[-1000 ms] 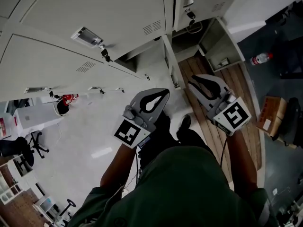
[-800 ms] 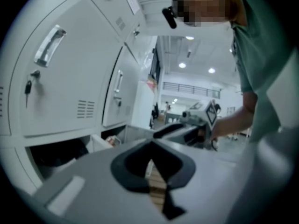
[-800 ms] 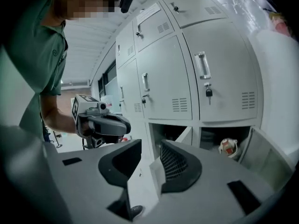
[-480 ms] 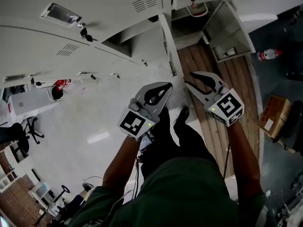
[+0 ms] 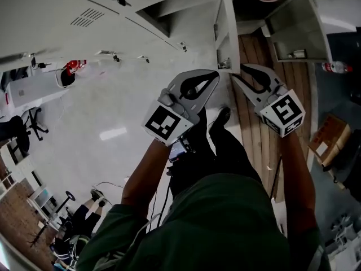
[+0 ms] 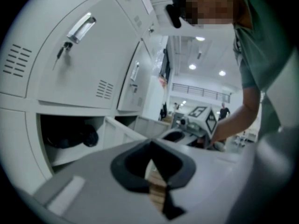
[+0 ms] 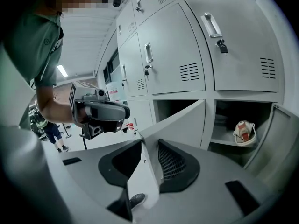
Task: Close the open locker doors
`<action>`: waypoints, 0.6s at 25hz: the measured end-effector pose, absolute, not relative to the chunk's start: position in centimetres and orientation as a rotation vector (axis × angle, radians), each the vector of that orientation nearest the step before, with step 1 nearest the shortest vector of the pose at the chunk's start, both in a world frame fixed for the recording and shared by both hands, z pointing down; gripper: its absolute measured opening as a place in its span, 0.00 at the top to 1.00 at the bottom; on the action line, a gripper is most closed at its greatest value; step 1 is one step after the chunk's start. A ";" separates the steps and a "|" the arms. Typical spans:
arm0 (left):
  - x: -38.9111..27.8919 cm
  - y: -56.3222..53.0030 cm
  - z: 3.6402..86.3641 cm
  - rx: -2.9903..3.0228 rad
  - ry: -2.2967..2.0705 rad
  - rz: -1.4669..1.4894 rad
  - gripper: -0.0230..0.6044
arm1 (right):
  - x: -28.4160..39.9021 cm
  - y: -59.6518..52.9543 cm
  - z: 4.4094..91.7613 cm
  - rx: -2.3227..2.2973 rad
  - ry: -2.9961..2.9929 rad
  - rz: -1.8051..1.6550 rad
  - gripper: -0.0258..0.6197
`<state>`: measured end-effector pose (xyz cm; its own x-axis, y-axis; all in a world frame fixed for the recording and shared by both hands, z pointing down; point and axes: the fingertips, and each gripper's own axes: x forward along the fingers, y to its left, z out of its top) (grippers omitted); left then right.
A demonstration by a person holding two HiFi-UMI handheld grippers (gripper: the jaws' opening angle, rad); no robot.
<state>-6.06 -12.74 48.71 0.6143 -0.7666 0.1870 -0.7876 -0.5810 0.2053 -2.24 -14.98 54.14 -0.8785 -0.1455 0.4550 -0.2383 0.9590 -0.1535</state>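
Note:
The bottom row of the grey lockers (image 5: 84, 16) has open doors. The middle open door (image 5: 224, 35) sticks out toward me, and a second open door (image 5: 293, 30) stands further right. My right gripper (image 5: 236, 72) is at the middle door's free edge. In the right gripper view the door (image 7: 180, 120) runs between the jaws of the right gripper (image 7: 142, 146), which have just been opening and stand open round it. My left gripper (image 5: 215, 74) hangs shut just left of that door, holding nothing. It (image 6: 150, 146) faces an open compartment (image 6: 70, 136) with a dark object inside.
A white and red item (image 7: 244, 131) lies in the open compartment right of the middle door. A strip of wooden floor (image 5: 256, 55) runs in front of the right lockers. A plastic bottle (image 5: 337, 68) and a cardboard box (image 5: 324, 143) lie at the right. Office chairs (image 5: 22, 123) stand far left.
Both grippers have come down to the bottom row of lockers. The right gripper's jaws have opened and now stand round the middle door's edge. The left gripper stayed shut.

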 end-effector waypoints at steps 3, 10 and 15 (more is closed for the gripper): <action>-8.0 -12.8 48.7 2.555 -1.296 0.113 0.96 | -4.3 -14.4 54.2 0.240 -2.664 0.291 0.80; -12.6 -13.0 48.4 2.505 -1.365 0.104 0.96 | -9.6 -13.4 54.0 0.135 -2.672 0.281 0.80; -15.7 -13.2 48.4 2.484 -1.392 0.101 0.96 | -13.6 -13.5 54.0 0.107 -2.672 0.290 0.80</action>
